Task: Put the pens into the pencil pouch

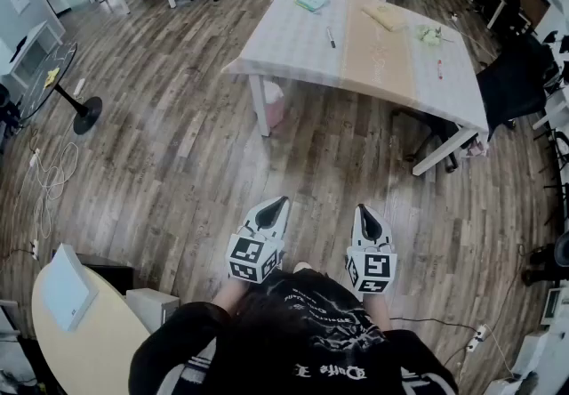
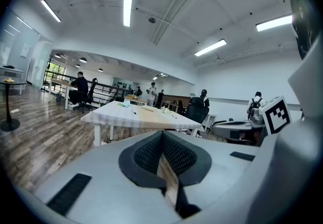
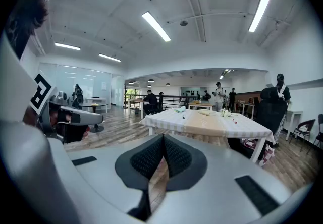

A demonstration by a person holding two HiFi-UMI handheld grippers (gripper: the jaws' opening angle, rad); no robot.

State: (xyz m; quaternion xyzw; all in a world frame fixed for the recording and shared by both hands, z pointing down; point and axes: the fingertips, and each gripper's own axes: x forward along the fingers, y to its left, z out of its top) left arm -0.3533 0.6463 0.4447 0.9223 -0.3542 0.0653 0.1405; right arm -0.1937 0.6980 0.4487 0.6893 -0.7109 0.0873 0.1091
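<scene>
Left gripper (image 1: 281, 203) & right gripper (image 1: 365, 210), low centre, both clenched, empty; pens (image 1: 330, 37) on table (image 1: 293, 46), upper centre; prob. light, stiff, slick; pinch mid-barrel.

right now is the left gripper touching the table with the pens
Apart. The head view shows a stretch of wood floor between the left gripper and the table.

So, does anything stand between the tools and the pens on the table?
Nothing visible does. Only wood floor lies between the left tool, the right tool and the table holding the black pen.
</scene>
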